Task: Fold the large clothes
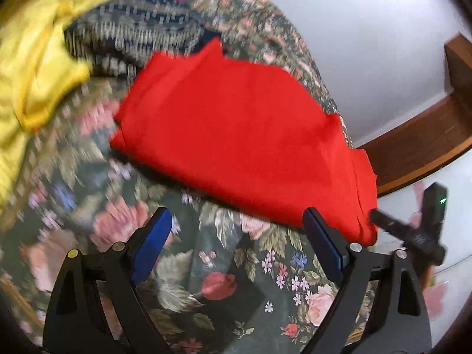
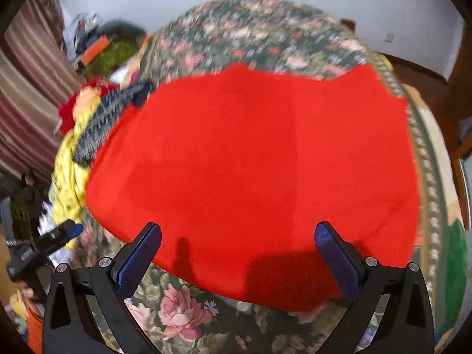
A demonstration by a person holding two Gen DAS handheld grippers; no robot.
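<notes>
In the left wrist view, a yellow cloth lies crumpled at the far left on a floral bedspread. Just right of it sits a dark patterned cloth, its near edge touching the corner of the red cloth. The red cloth lies folded and flat across the middle of the bedspread, its right end reaching the bed's edge. The left gripper hovers over bare bedspread just short of the red cloth's near edge; its blue-padded fingers stand wide apart with nothing between them. At the far right, the right gripper shows as a dark blurred shape beside the red cloth's right end, with a brown wooden rail behind it.

In the right wrist view, the left gripper pokes in at the lower left edge, near the yellow cloth and dark patterned cloth. The red cloth fills the centre, spread flat on the bedspread. The right gripper hangs above its near edge, fingers spread wide and clear of the fabric, holding nothing. Both views are motion-blurred.
</notes>
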